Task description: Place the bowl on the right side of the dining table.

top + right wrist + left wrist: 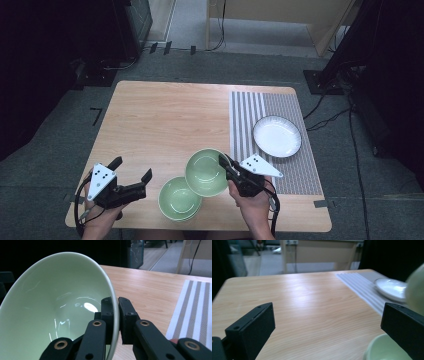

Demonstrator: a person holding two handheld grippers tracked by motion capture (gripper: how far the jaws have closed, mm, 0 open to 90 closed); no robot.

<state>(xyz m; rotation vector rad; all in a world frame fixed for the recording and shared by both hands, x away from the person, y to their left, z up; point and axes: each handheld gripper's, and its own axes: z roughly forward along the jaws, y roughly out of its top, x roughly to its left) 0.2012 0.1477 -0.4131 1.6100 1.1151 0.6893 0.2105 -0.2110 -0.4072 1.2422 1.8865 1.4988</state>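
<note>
Right tool [226, 163] pinches the rim of a green bowl [206, 172], one jaw inside, one outside; the bowl hangs tilted above the bench [165, 117], overlapping a second green bowl [179, 198] resting near the front edge. Left tool [131, 173] gapes empty. Step looks like carrying; next likely a level set-down, perhaps on the striped mat [280, 172] beside the white plate [276, 136].

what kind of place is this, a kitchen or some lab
Probably a lab or recording room, not a kitchen: a light wooden table on grey carpet, black stands and loose cables around it, and the right hand-held gripper pinching a pale green ceramic bowl.
</note>
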